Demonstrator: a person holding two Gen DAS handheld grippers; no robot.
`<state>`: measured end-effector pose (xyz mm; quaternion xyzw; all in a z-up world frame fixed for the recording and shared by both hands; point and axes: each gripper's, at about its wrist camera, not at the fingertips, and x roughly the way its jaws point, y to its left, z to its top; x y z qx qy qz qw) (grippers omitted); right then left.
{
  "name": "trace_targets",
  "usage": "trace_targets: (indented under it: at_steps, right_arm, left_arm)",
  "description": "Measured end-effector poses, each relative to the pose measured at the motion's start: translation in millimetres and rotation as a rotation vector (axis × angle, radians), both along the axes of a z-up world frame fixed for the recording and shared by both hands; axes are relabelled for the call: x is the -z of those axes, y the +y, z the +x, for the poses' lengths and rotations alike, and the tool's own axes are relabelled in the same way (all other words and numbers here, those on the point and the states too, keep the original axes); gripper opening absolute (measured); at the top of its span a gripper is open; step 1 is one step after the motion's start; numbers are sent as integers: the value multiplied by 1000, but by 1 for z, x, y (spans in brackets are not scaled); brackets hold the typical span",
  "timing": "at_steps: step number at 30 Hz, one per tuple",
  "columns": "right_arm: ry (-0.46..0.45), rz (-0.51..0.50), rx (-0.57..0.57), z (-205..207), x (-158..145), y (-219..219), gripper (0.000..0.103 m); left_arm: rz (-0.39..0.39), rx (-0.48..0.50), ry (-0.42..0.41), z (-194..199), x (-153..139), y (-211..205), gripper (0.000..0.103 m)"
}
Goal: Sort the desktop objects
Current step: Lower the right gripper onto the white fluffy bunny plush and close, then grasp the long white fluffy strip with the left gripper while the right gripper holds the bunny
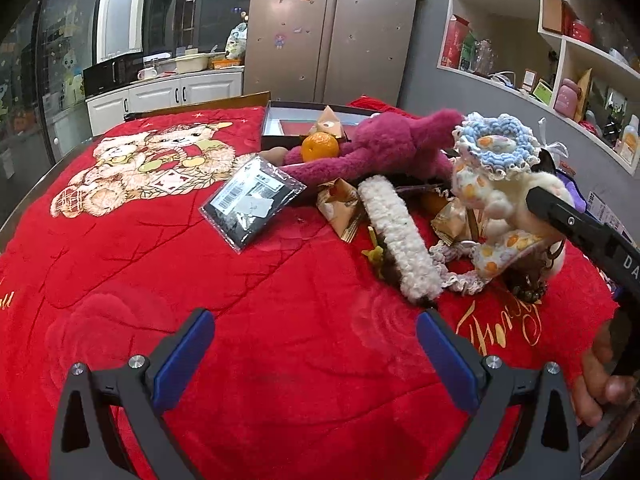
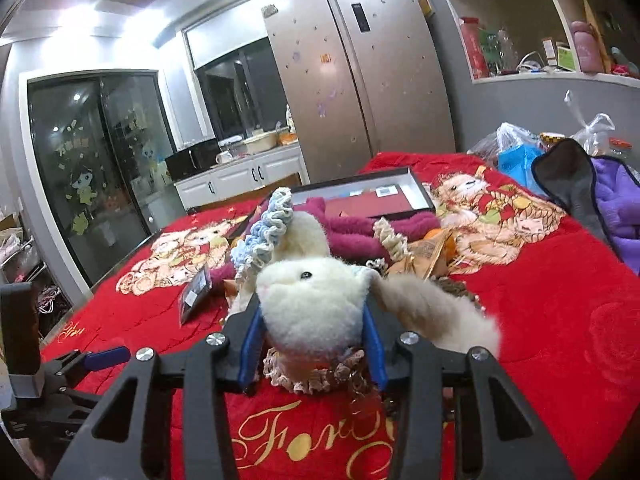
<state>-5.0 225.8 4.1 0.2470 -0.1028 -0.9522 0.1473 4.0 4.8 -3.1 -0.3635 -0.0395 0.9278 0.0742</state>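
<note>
The right hand-held gripper (image 2: 312,344) is clamped on the head of the white plush lamb (image 2: 316,304), which is over the near edge of the desk, above the red blanket (image 1: 280,272). The left hand-held gripper (image 1: 316,356) hovers with its jaws apart and empty nearer that same edge. The grip looks soft and shallow on fluffy pile, so the toy could slip out if swung quickly. Its crocheted bonnet (image 1: 494,142) and trailing lace lie close to the white fuzzy band (image 1: 400,240) and wrapped snacks (image 1: 340,208); those could snag and be dragged along, scattering the pile toward the open box (image 1: 280,120) at the far edge.
</note>
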Motion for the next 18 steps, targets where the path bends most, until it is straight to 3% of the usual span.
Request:
trace_targets:
  at_steps: [6, 11, 16, 18]
  right_arm:
    - [-193, -30, -36, -22, 24, 2, 45]
    - [-110, 49, 8, -9, 17, -5, 45]
    - [-102, 23, 18, -6, 15, 2, 45]
    - [-97, 17, 19, -6, 13, 5, 45]
  left_arm:
    - [2, -3, -14, -3, 2, 0, 103]
    - [50, -4, 12, 0, -2, -3, 103]
    - [193, -2, 117, 4, -14, -7, 103]
    - [193, -24, 113, -3, -15, -5, 103]
